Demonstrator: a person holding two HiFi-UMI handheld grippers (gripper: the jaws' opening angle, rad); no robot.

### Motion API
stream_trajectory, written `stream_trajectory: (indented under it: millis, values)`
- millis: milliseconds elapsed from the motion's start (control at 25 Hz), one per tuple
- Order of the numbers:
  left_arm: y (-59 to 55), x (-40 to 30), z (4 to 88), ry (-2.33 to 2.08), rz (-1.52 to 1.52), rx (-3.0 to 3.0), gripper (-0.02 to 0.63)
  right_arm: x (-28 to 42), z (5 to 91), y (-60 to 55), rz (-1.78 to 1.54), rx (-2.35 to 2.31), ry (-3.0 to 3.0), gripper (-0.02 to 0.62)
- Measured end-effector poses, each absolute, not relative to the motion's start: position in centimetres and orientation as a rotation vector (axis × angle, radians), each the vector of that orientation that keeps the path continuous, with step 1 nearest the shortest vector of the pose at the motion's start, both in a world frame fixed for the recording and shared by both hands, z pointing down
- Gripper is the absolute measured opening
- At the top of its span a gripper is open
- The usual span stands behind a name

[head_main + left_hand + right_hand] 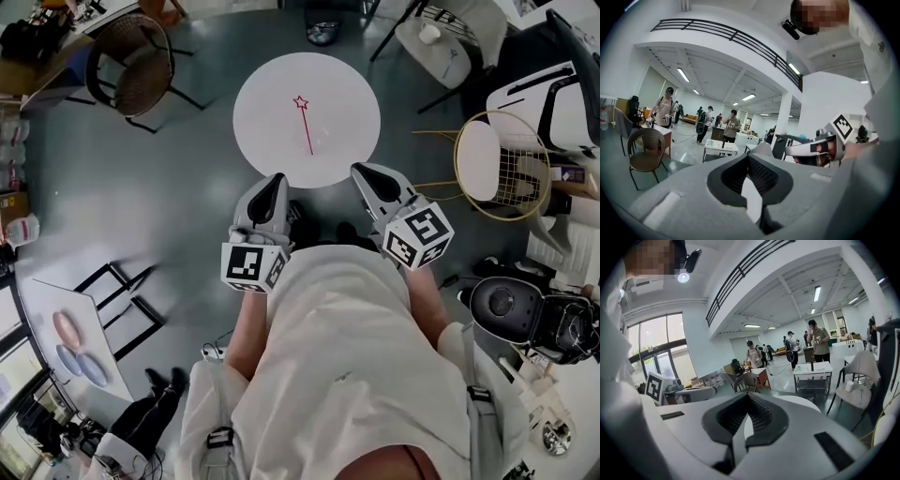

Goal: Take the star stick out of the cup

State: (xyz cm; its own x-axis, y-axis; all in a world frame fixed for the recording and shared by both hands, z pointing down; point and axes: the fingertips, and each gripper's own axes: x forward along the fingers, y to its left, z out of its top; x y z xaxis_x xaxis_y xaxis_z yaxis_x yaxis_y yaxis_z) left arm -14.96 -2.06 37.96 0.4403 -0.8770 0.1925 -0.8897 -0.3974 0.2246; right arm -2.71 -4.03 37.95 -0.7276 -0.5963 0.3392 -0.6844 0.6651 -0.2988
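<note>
A red star stick lies flat on the round white table, its star end pointing away from me. I see no cup in any view. My left gripper and right gripper hang close to my body, just short of the table's near edge, well apart from the stick. Both have their jaws closed tip to tip with nothing between them. The left gripper and the right gripper point out into the room in their own views, and neither view shows the stick.
A wicker chair stands at the far left and a white chair at the far right. A gold wire stool is right of the table. A white board with plates lies at lower left. Several people stand far off.
</note>
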Motion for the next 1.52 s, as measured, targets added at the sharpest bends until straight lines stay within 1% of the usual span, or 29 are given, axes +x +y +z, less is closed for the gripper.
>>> stream_trajectory:
  millis: [400,640,960,1280,1520]
  values:
    - [-4.3,-17.8,39.2,-1.403,0.125,2.448,0.011,-5.6,39.9,-6.2,0.64,1.127,-2.575,0.008]
    - [-5.7,-20.2,40.0,-1.395,0.136,2.429,0.011,-6.4,41.2,-7.9,0.573,1.185,-2.506,0.008]
    - [-6.7,-20.6,40.0,-1.416,0.148,2.402,0.011,-7.0,44.4,-10.4,0.534,1.148,-2.437,0.008]
    - [-6.1,-21.1,40.7,-1.439,0.144,2.336,0.011,-7.9,47.9,-13.0,0.512,1.089,-2.393,0.04]
    - [-5.9,-21.9,41.6,-1.474,0.146,2.293,0.011,-9.0,50.3,-13.8,0.502,1.05,-2.373,0.051]
